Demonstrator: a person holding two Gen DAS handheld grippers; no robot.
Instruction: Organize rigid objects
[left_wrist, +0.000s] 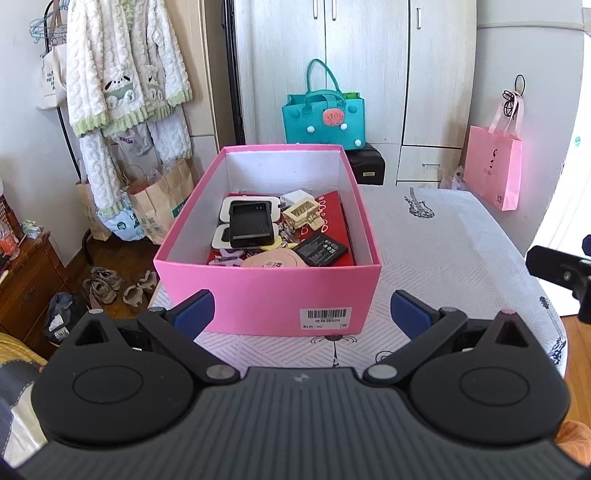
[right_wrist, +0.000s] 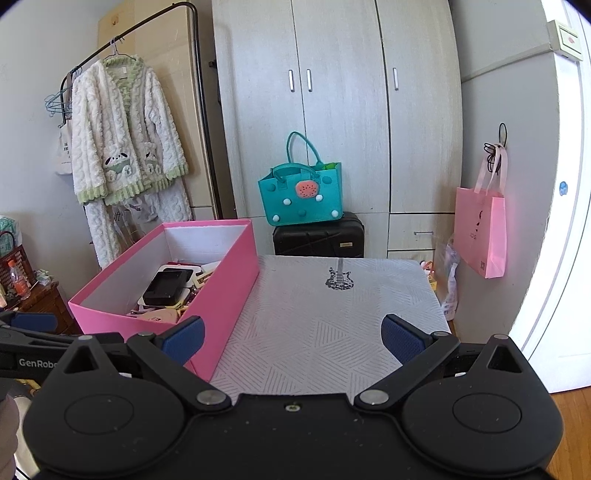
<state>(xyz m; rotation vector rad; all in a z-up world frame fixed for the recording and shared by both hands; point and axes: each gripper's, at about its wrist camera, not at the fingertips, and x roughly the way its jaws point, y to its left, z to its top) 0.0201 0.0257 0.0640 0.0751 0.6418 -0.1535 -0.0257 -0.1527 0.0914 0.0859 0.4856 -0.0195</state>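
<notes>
A table covered with a white, line-patterned cloth (right_wrist: 325, 332) printed with small black guitars carries one thing directly on it, a pink cardboard box (left_wrist: 266, 295) with a barcode label, standing at the cloth's left side with bare cloth to its right.

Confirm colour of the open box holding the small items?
Pink outside, white inside: box, clearest in the left wrist view.

A white barcode sticker (left_wrist: 324, 319) sits on the near wall of the pink cardboard box (left_wrist: 258, 291); its print is too small to read. Left of that box, the black left gripper (right_wrist: 22, 325) bears "GenRobo", cut off.
</notes>
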